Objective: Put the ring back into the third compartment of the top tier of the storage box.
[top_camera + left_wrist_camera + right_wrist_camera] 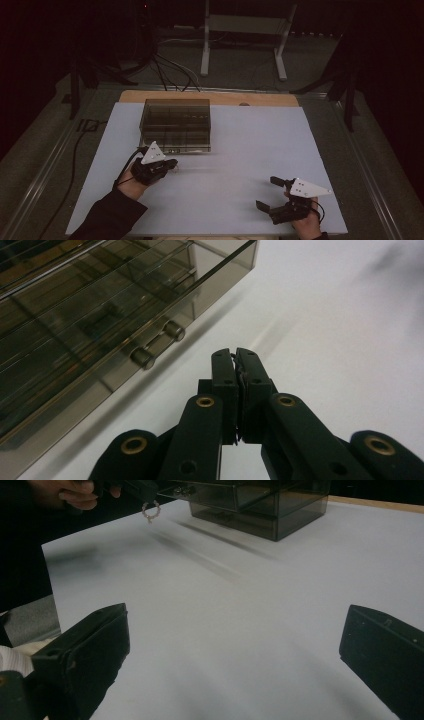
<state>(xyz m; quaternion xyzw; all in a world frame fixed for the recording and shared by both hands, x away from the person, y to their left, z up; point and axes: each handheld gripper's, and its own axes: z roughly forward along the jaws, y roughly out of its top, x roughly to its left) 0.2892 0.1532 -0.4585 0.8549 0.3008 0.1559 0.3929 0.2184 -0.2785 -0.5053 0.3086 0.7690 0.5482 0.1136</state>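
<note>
One small beaded ring (150, 511), pinched in the clenched left gripper (236, 354) just beside the smoked-acrylic drawer box (176, 125); right gripper (267, 192) released, idle on the desk (240, 150); next: likely stowing it in a drawer.

Smoky brown drawer box (176, 125), white table (250, 150), black tongs (235, 357)

Wore a dark long sleeve (107, 217) on the left arm. Held a black left tool (235, 357) with round brass screws, and a black right tool (266, 192) too. Had a grey three-cornered plate with tiny dots on each, plus thin black cables behind.
</note>
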